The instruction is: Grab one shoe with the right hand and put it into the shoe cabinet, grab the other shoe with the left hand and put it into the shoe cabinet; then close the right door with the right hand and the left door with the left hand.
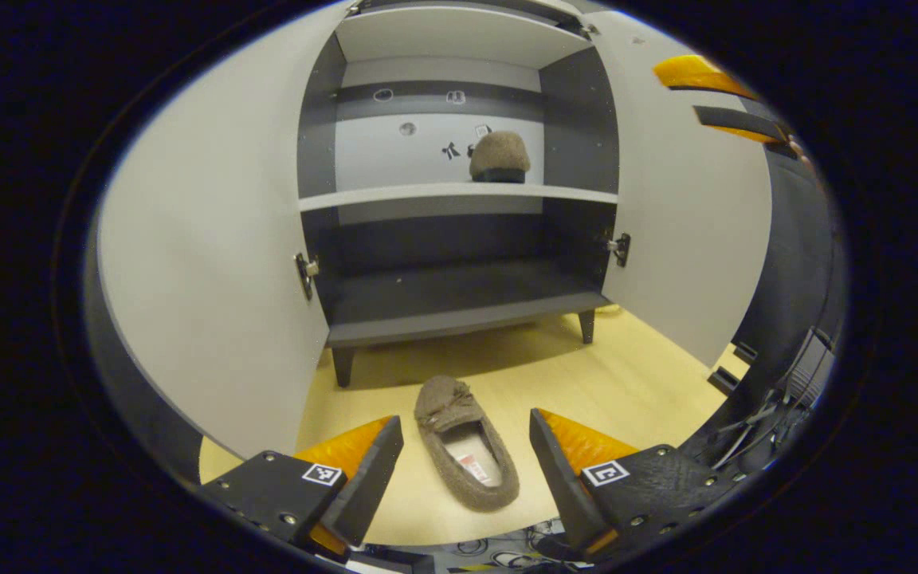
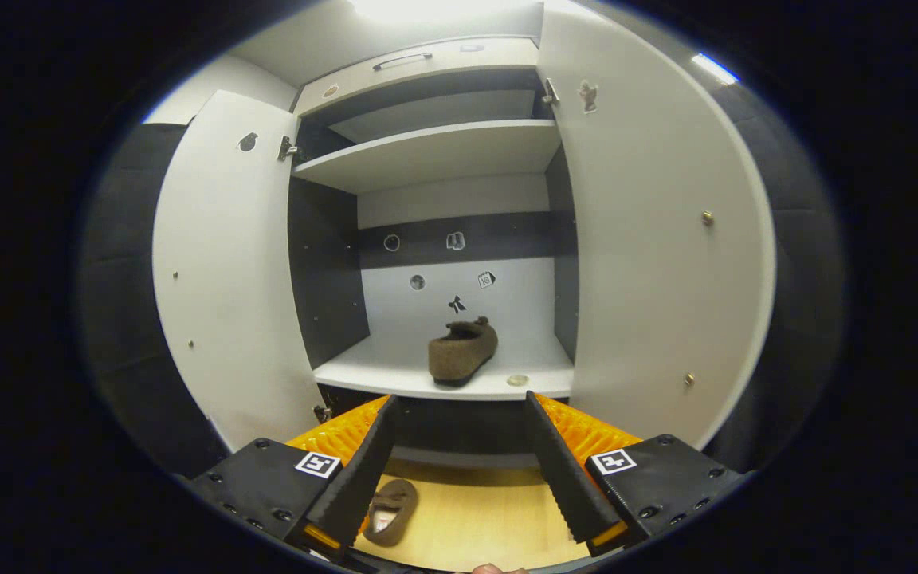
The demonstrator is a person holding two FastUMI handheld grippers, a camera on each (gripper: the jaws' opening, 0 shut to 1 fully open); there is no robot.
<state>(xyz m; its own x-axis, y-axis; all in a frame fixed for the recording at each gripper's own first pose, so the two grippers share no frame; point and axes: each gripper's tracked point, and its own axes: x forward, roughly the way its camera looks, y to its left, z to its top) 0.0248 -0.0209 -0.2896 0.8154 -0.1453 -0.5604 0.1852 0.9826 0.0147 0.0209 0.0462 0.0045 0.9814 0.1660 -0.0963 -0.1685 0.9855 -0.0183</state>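
In the left gripper view, the left hand-held gripper (image 1: 465, 442) is spread wide, its two fingers (image 1: 367, 478) flanking a brown slipper (image 1: 465, 454) that lies on the floor (image 1: 634, 383) in front of the cabinet (image 1: 459, 319). The slipper sits in the gap between the fingers with clear space on both sides; neither finger touches it. Its toe points toward the cabinet and its opening faces up. Whether the fingers hover above floor level or reach down to it cannot be told.

Both cabinet doors stand open: the left door (image 1: 212, 263) and the right door (image 1: 690, 223). A second slipper (image 1: 499, 156) rests on the middle shelf (image 1: 395, 196), toward its right side, near the back wall.

In the right gripper view, the right hand-held gripper (image 2: 459, 462) is also open wide and holds nothing; its fingers (image 2: 566, 478) are clear of everything. It faces the cabinet's middle shelf (image 2: 379, 371), where the shelved slipper (image 2: 463, 351) sits near the front edge, well apart from the fingers. The floor slipper (image 2: 391, 510) shows low down, beside the left finger. The right hand-held gripper also appears at the upper right of the left gripper view (image 1: 714, 96), raised beside the right door.
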